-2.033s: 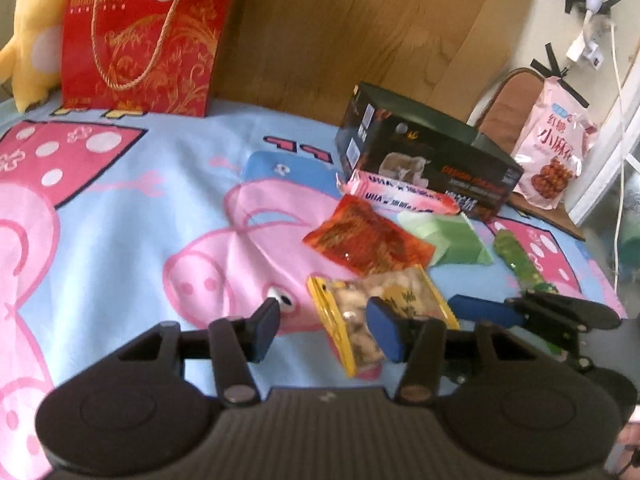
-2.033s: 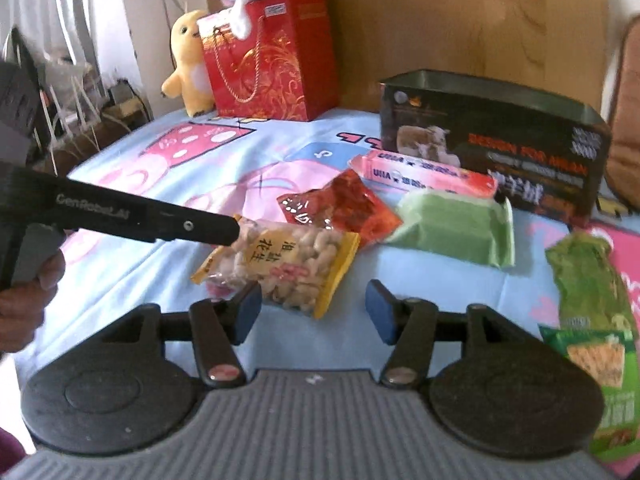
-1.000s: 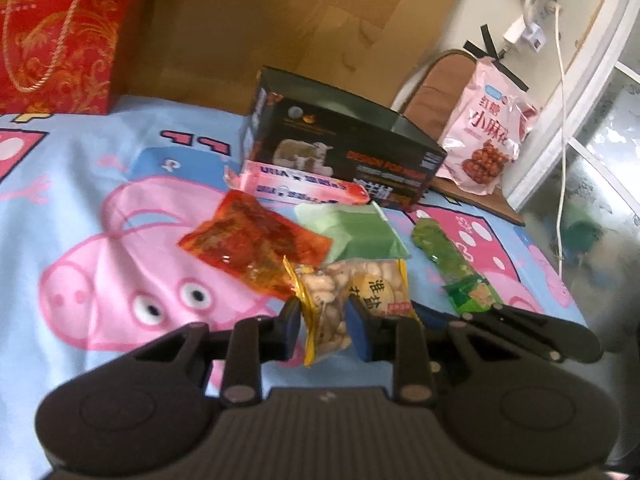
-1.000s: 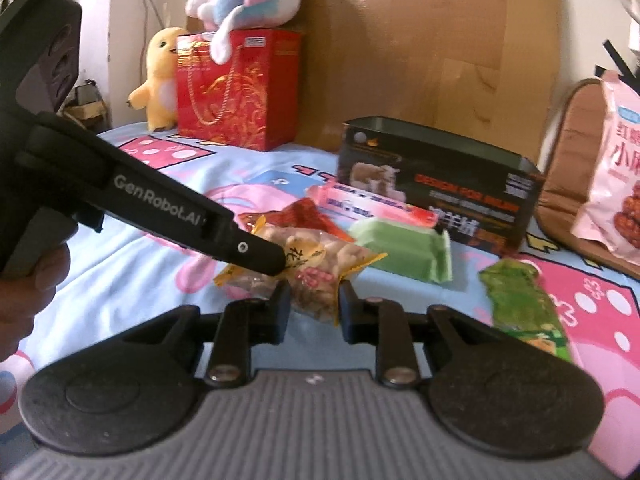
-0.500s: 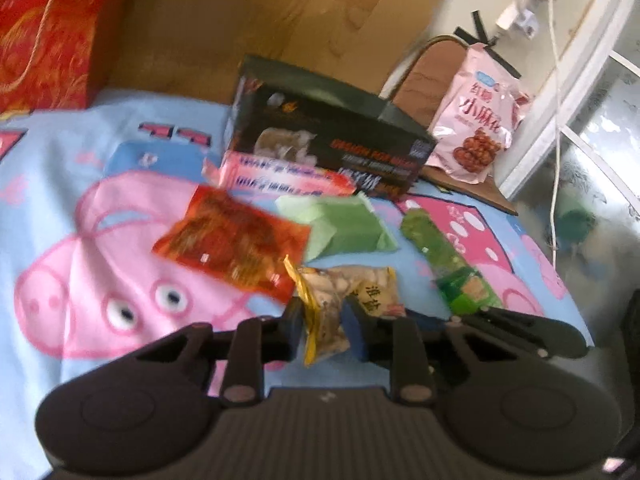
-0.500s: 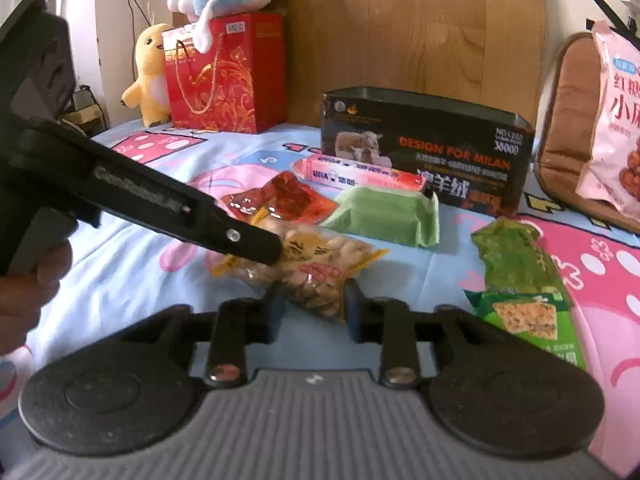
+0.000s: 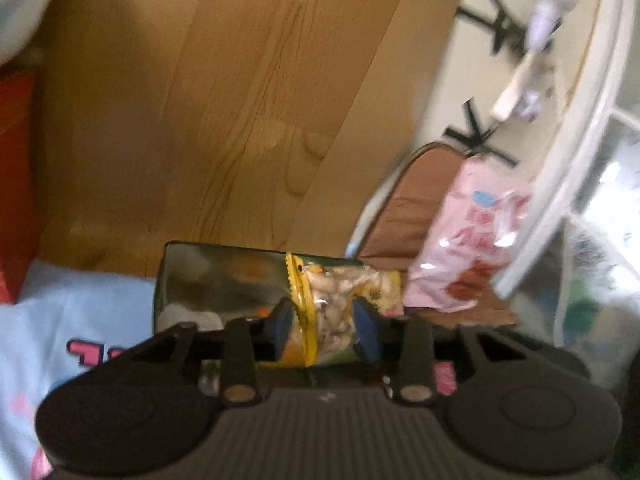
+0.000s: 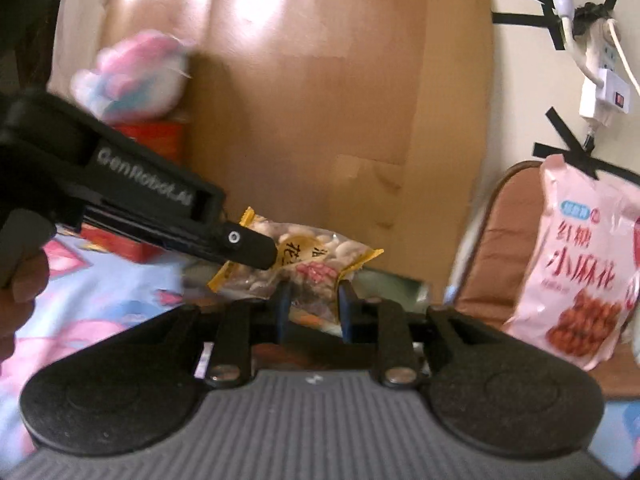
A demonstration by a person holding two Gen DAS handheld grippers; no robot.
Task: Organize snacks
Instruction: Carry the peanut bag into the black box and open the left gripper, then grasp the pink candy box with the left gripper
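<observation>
A clear peanut bag with yellow edges (image 7: pixel 340 292) is held up in the air by both grippers. My left gripper (image 7: pixel 326 330) is shut on one end of it. My right gripper (image 8: pixel 312 310) is shut on the other end of the peanut bag (image 8: pixel 304 254). The left gripper's black finger (image 8: pixel 240 242) reaches in from the left in the right wrist view. The dark open box (image 7: pixel 224 276) stands just behind and below the bag on the blue cartoon sheet (image 7: pixel 80 312). The other snacks are hidden below the grippers.
A wooden headboard (image 7: pixel 200 100) rises behind the box. A pink snack bag (image 8: pixel 584 260) leans on a brown chair (image 8: pixel 508 248) at the right. A red gift bag (image 8: pixel 152 140) with a plush toy (image 8: pixel 136 72) on it stands at the left.
Both grippers have lifted the peanut bag off the sheet and carried it up and toward the dark box. The views have tilted upward, so the snacks on the sheet have dropped out of sight.
</observation>
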